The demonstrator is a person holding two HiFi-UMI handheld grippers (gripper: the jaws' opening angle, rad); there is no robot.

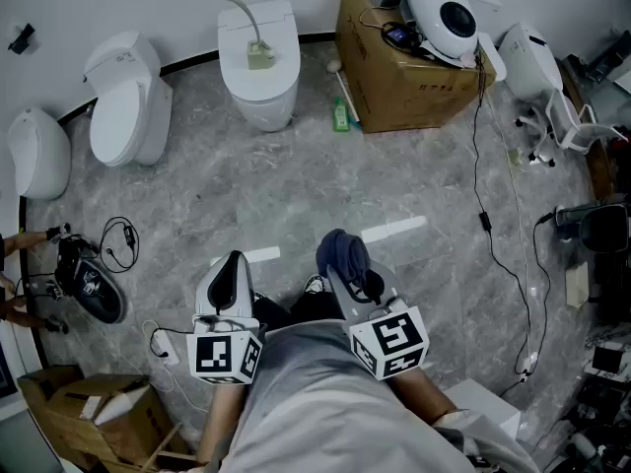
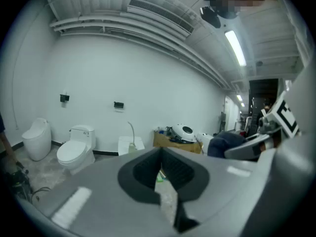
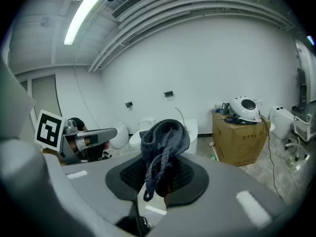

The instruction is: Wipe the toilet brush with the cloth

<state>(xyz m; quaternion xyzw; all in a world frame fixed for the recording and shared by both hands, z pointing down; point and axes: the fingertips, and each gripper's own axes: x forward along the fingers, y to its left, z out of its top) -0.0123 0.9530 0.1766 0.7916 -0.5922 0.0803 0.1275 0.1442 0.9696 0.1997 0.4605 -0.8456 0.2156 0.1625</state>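
Head view: a white curved-handled toilet brush (image 1: 258,42) stands on a white toilet's (image 1: 258,97) shut lid by the far wall, well apart from both grippers.

Left gripper view: the left gripper (image 2: 165,181) is pressed nearly together and empty, probably kept free to take the brush.

Right gripper view: the right gripper (image 3: 160,181) pinches a bunched dark blue knitted cloth (image 3: 164,142), ready for wiping.

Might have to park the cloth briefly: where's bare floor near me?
Bare floor runs ahead of the cloth in the right gripper, up to the middle toilet bearing the toilet brush, and right to the black cable. Crowded: cable tangle at left, cardboard box upper right.
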